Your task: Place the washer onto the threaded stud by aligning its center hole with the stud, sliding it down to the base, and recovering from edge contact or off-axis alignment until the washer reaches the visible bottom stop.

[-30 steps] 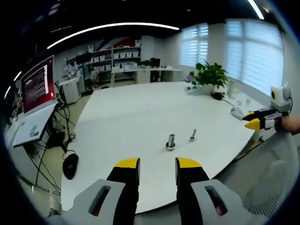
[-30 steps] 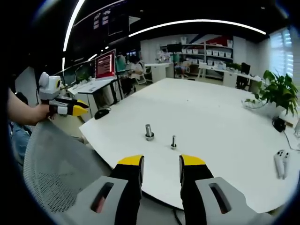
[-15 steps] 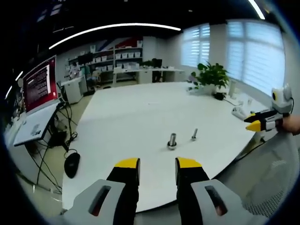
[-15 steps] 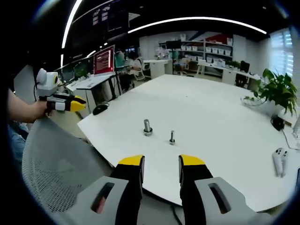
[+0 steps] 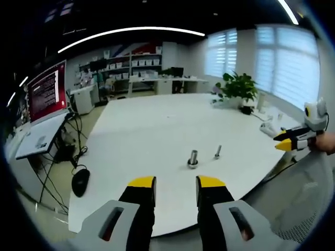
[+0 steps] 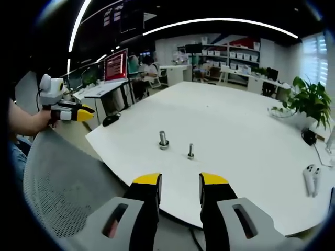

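Near the white counter's (image 5: 157,125) edge, both tongs held level off it, left tongs (image 5: 175,183) and right tongs (image 6: 180,180) each parted, empty; threaded stud (image 5: 193,159) and smaller bolt (image 5: 217,152) upright mid-counter, well apart from both

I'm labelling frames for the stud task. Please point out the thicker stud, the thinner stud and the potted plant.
thicker stud (image 5: 193,158), left gripper view, on its upright shaft.
thinner stud (image 5: 217,152), left gripper view, on its shaft.
potted plant (image 5: 238,86), left gripper view, on its leaves.
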{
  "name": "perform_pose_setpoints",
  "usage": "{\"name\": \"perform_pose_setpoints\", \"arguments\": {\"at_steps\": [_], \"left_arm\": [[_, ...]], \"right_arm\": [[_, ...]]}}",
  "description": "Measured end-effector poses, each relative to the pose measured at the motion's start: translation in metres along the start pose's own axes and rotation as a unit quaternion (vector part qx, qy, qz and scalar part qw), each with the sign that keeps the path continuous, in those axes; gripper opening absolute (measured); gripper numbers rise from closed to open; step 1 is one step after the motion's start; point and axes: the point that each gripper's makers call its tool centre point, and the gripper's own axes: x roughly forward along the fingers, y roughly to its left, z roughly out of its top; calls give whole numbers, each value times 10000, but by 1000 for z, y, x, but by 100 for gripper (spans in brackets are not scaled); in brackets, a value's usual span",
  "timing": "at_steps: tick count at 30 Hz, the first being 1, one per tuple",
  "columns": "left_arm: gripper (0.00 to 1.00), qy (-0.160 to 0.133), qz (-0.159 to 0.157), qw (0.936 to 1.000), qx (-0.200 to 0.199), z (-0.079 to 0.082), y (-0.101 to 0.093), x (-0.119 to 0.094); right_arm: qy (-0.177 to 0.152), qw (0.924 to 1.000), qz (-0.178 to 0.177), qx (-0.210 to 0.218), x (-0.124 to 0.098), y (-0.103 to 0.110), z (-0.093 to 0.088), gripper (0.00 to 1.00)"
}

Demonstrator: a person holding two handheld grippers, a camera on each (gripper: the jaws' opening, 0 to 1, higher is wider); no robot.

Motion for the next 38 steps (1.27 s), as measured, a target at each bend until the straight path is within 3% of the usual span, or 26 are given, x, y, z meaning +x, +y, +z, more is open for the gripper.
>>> {"name": "perform_pose_setpoints", "arguments": {"at_steps": [22,38], "left_arm": [[27,229,33,9997,106,-8,1,3],[25,137,-167,9997,150,-3,-7,3]], "right_arm": [[107,9999,31,-129,2,2,-2,31],[135,9998,-24,-142,2,-1,-3,31]]}}
